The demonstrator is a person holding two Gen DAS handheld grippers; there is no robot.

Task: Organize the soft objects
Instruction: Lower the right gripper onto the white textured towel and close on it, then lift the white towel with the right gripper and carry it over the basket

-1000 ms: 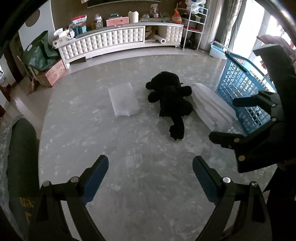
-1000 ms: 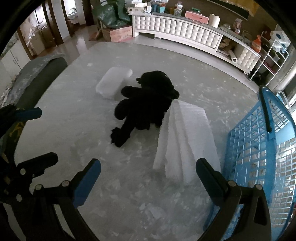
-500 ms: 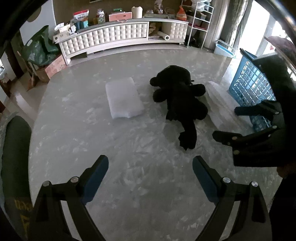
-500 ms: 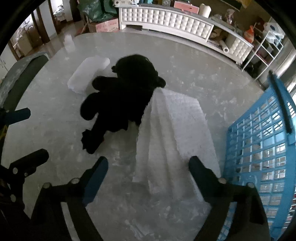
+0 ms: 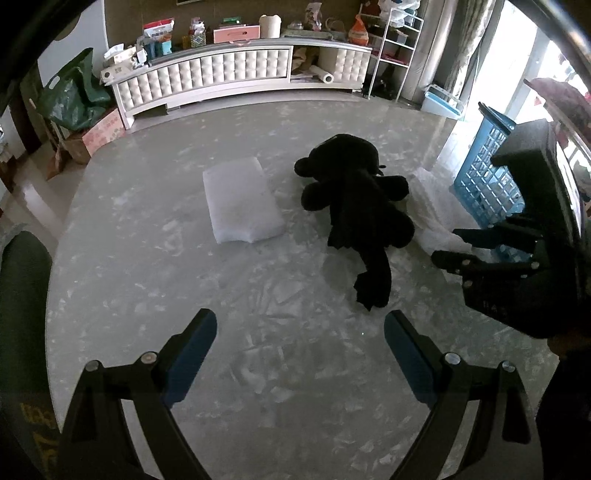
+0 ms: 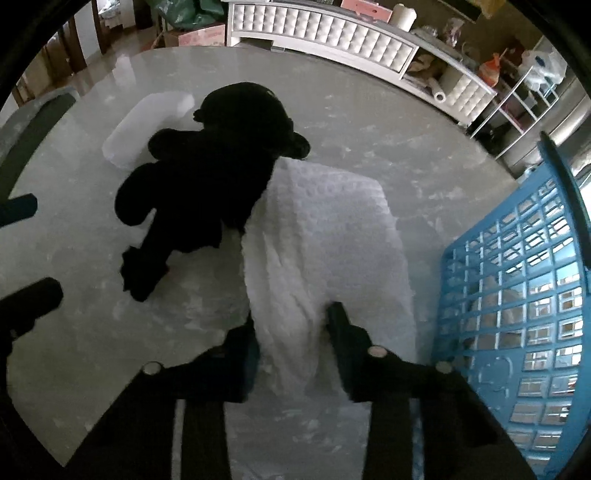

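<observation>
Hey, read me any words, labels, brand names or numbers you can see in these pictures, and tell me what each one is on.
Nothing reads clearly.
Yellow lettering on the dark object at lower left: cut off, unreadable.
Print on the pink cardboard box: too blurred.
Packages on the white cabinet: too small.
White blanket in the right gripper: no text.

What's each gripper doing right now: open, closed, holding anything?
Left gripper: open, holding nothing, above the grey marble tabletop.
Right gripper: closed on the near edge of the white fluffy folded blanket.
</observation>
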